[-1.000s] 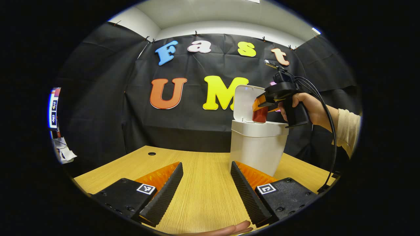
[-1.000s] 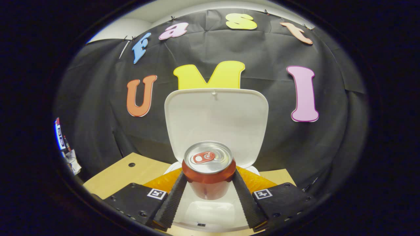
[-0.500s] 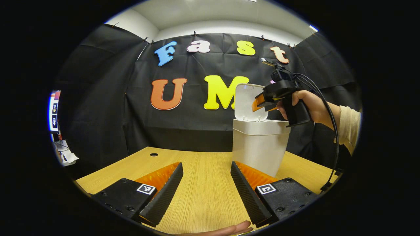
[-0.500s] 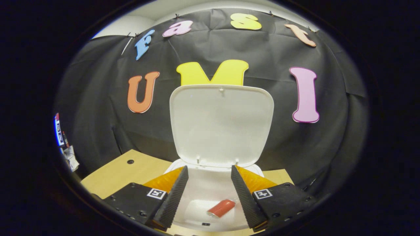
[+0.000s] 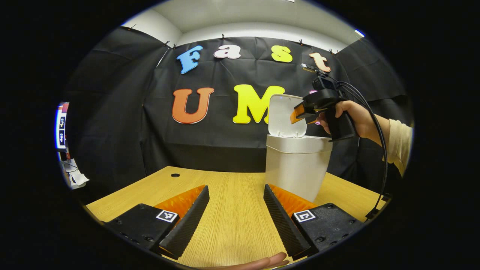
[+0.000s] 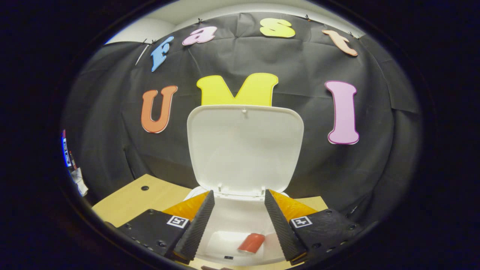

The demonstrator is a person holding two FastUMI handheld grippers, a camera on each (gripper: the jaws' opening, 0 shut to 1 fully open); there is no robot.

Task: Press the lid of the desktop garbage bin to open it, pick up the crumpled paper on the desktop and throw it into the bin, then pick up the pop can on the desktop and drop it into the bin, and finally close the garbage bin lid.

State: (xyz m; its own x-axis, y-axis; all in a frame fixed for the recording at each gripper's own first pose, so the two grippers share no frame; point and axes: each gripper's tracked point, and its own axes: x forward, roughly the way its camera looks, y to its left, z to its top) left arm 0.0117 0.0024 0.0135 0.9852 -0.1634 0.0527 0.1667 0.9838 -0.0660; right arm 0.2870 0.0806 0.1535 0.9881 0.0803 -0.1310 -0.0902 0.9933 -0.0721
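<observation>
A: Left gripper view? 
B: Left gripper [image 5: 235,215] spread wide over the bench [image 5: 232,187]; garbage bin [image 5: 296,165] at two o'clock, lid [image 5: 287,114] up.

A: Right gripper view? 
B: Right gripper [image 6: 238,221] wide, empty; pop can [image 6: 251,243] inside the bin at six o'clock.

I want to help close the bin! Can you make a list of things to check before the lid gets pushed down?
1. Pop can inside the bin: ok.
2. Crumpled paper inside: cannot tell.
3. Lid standing open, ready to push: ok.
4. Right tool open, holding nothing: ok.
5. Left tool open, low over the table, clear of the bin: ok.
6. Nothing sticking over the rim: ok.
</observation>
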